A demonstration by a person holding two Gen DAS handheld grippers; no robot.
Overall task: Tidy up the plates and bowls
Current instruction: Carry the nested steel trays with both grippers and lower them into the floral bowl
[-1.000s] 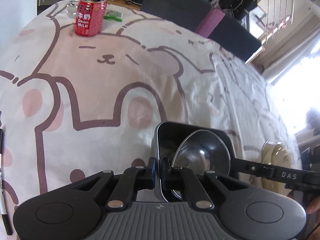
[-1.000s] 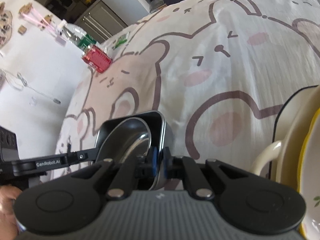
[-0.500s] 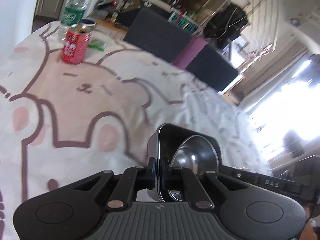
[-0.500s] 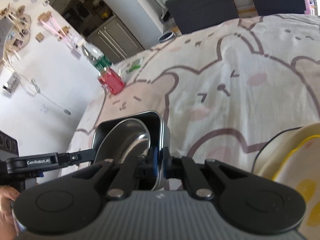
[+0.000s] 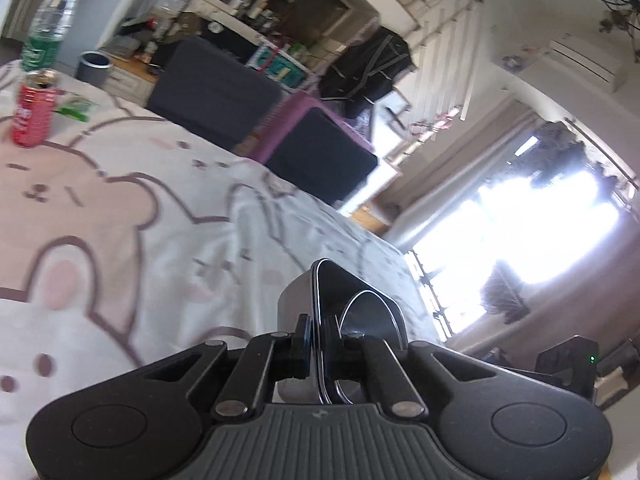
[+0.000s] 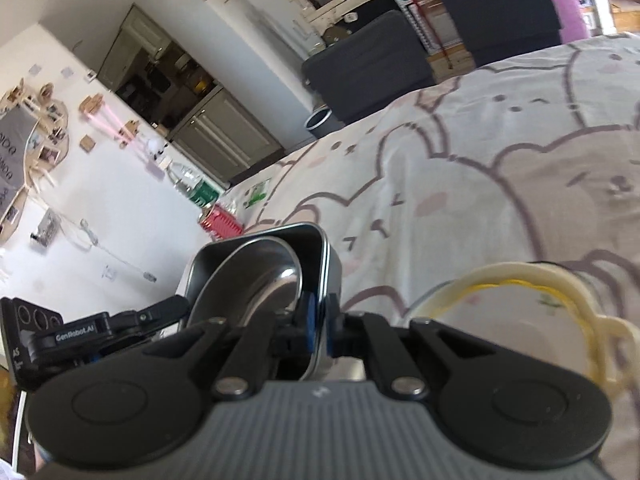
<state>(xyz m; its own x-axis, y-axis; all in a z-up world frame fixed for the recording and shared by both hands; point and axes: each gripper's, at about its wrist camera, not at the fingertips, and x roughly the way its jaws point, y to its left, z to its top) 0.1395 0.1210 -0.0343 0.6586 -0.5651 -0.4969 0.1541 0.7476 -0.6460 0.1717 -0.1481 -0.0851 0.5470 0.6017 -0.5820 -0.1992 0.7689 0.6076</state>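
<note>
1. Left gripper (image 5: 316,344): jaws together, clamped on one rim of a dark rectangular metal tray (image 5: 304,296). The thin wall sits pinched between the blue-edged pads.
2. Right gripper (image 6: 318,326): jaws also together, clamped on the opposite rim of the same tray (image 6: 332,264). Seen from this side, the left gripper's black body, marked "GenRobot.AI", reaches in from the far side.
3. Tray is held between both grippers above the bear-print tablecloth (image 5: 120,208), tilted; can't tell any contact with the cloth.
4. Inside the tray: a shiny stainless bowl (image 6: 256,280), leaning on edge, its mouth facing the right gripper's side; also visible in the left view (image 5: 368,316).
5. Cream dish w/ a yellow rim line and loop handle (image 6: 516,296) sits on the cloth near the table's near edge, just beside the right gripper, apart from the tray.
6. Far end of the table, by the wall-side edge: red drink can (image 5: 34,108), open top, upright; clear water bottle w/ green label (image 5: 48,20) behind it; small green packet (image 5: 74,106) beside the can.
7. Beyond the far edge: dark grey chairs (image 5: 212,96), grey bin (image 5: 92,66) on the floor. Both views are motion-blurred.
</note>
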